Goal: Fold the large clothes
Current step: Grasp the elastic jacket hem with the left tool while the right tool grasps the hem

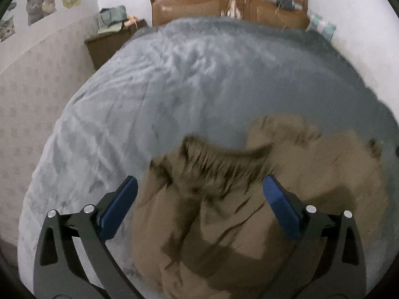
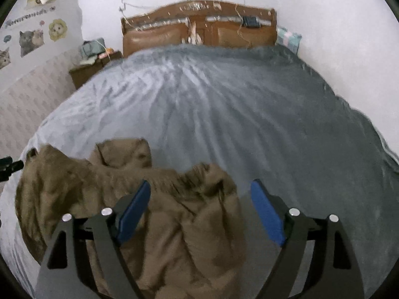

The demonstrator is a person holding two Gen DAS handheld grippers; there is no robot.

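Observation:
A large brown garment (image 1: 224, 199) lies crumpled on the near part of the grey bed cover (image 1: 174, 87). Its ribbed, darker edge (image 1: 224, 159) is blurred. My left gripper (image 1: 199, 186) stands open above it, blue pads wide apart, with cloth below the gap but nothing pinched. In the right wrist view the same brown garment (image 2: 162, 211) spreads to the left and under my right gripper (image 2: 200, 191), which is also open with its pads clear of the cloth. A dark part of the other gripper (image 2: 8, 165) shows at the left edge.
The bed cover (image 2: 224, 112) stretches to a wooden headboard (image 2: 199, 27). A brown nightstand (image 1: 109, 42) with clutter stands at the left by a wall with cat stickers (image 1: 37, 7). A pillow (image 2: 289, 38) rests at the far right corner.

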